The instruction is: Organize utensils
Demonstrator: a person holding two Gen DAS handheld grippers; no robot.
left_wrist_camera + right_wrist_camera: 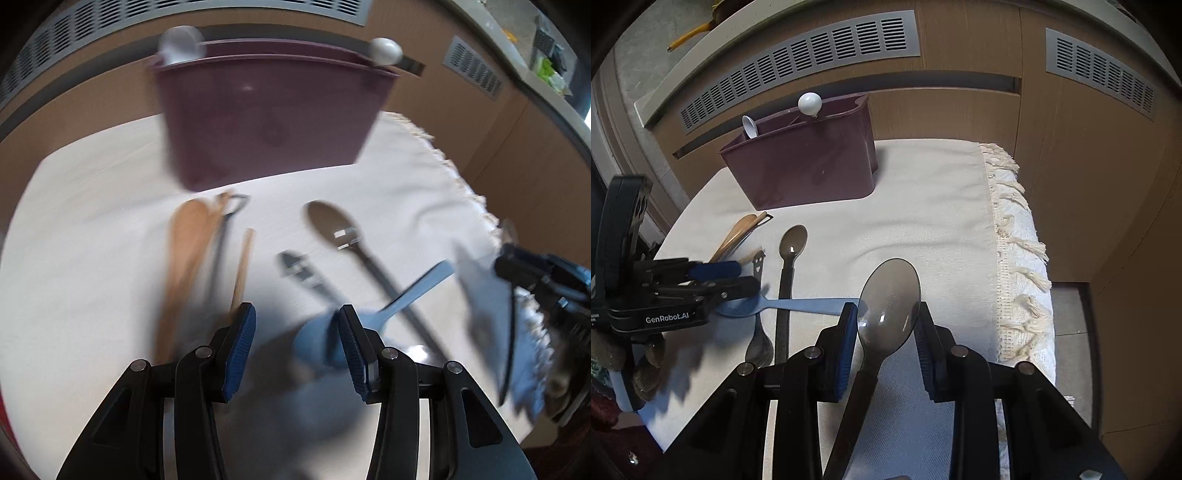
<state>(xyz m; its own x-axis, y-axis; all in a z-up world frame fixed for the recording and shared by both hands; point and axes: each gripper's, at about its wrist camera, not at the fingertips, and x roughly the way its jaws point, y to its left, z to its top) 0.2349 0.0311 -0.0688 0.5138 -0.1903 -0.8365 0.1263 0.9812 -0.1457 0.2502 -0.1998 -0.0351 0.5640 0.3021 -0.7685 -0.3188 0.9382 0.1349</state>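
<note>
Left wrist view badly motion-blurred; utensil outlines smeared, small details unreadable. Right gripper [532,273] shows there only as a dark blur at the right edge, with a grey blurred shape beside it I cannot identify.

Right gripper [888,314]: jaws clamped on the bowl of a smoky translucent plastic spoon [890,295]; pads press both sides of it, and its handle runs back under the gripper and out of frame.

Left gripper [297,325]: jaws apart, pads gripping nothing. A blue spoon [798,304] lies on the cloth, its bowl partly hidden by the left gripper [738,278] in the right view.

Loose on the cloth: wooden spoon [184,240], a thin wooden stick [243,262], a dark plastic spoon [790,251], other dark utensils hard to tell apart.

Maroon utensil caddy [805,166] stands upright at the far side of the cloth, two white spoons [809,103] sticking out.

Surface: cream cloth [923,221] with tasselled fringe on its right edge. Behind it, brown panelled wall with grey vent grilles [812,55].
</note>
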